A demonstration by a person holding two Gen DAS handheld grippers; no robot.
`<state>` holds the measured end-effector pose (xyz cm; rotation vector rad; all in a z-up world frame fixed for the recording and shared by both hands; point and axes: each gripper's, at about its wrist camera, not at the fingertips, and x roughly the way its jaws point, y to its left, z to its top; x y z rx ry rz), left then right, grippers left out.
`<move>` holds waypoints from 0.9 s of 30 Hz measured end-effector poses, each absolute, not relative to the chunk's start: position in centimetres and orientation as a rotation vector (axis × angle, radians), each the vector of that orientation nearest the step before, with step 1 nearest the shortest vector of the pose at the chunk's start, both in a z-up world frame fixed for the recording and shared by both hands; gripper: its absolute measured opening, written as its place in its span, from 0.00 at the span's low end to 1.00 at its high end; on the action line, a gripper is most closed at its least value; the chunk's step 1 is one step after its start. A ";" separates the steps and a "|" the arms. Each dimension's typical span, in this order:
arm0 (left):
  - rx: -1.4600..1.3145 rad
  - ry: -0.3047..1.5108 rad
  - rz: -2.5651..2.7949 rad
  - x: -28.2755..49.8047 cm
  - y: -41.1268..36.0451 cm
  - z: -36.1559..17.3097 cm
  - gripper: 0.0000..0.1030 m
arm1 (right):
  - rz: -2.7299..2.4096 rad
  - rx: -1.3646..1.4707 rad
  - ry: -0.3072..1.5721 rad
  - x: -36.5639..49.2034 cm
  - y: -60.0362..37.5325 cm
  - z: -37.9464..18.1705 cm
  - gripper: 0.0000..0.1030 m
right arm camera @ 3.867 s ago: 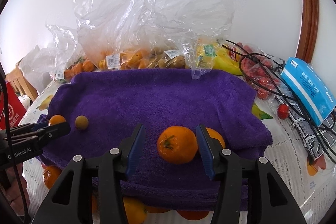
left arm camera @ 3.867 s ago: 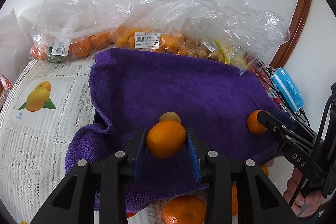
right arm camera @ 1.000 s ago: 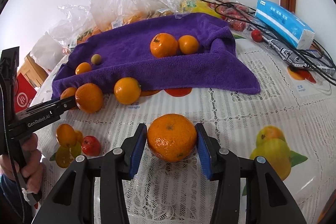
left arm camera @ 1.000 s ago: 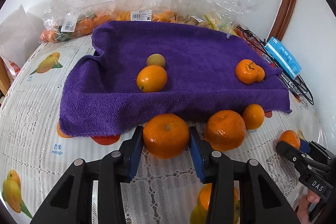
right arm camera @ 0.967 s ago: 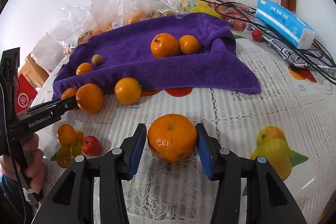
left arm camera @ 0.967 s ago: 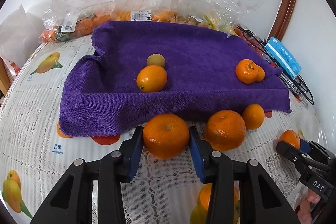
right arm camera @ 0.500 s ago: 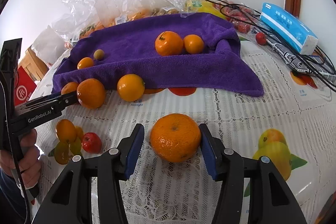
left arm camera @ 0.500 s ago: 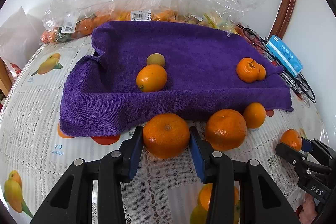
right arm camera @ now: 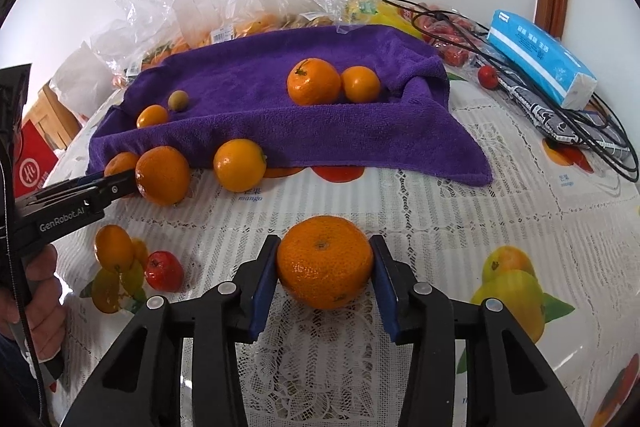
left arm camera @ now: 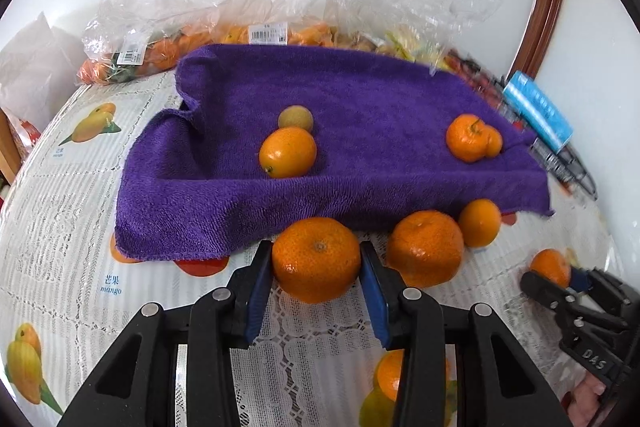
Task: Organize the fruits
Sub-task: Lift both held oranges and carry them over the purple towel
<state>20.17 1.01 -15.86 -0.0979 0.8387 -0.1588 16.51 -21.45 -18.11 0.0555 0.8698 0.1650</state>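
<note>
My left gripper is shut on a mandarin just in front of the purple towel. My right gripper is shut on another mandarin over the lace tablecloth, to the right. On the towel lie an orange, a small yellowish fruit and a pair of mandarins. Two more oranges lie at the towel's front edge.
Clear plastic bags of fruit stand behind the towel. A blue tissue pack, black cables and small red fruit lie at the right. A small red fruit lies on the tablecloth at the left.
Since 3.9 s ago both grippers left fruit on the towel and drew back to the tablecloth. In the last second both closed on new mandarins and lifted slightly.
</note>
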 end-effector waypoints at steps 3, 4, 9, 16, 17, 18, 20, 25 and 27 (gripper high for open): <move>-0.105 0.849 -0.180 20.2 0.9 -15.9 0.39 | 0.162 0.053 0.870 16.5 -21.4 -18.1 0.43; -0.103 0.852 -0.183 20.2 0.9 -15.9 0.39 | 0.160 0.050 0.870 16.5 -21.3 -18.1 0.43; -0.092 0.827 -0.215 19.7 0.5 -15.4 0.39 | 0.176 0.088 0.864 16.5 -21.8 -18.1 0.42; -0.074 0.809 -0.216 19.0 0.4 -14.9 0.39 | 0.137 0.135 0.847 16.2 -22.8 -17.8 0.42; -0.075 0.808 -0.211 18.8 0.5 -14.8 0.39 | 0.128 0.138 0.841 16.0 -22.9 -17.7 0.42; -0.077 0.807 -0.207 18.5 0.7 -14.6 0.39 | 0.125 0.141 0.839 16.0 -23.0 -17.5 0.42; -0.081 0.802 -0.204 17.9 1.2 -14.1 0.38 | 0.126 0.150 0.835 15.8 -23.1 -17.1 0.42; -0.072 0.770 -0.193 17.2 2.0 -12.3 0.38 | 0.138 0.122 0.778 15.8 -22.2 -14.5 0.42; -0.074 0.748 -0.181 17.3 2.4 -11.4 0.39 | 0.152 0.114 0.755 16.2 -21.8 -13.4 0.42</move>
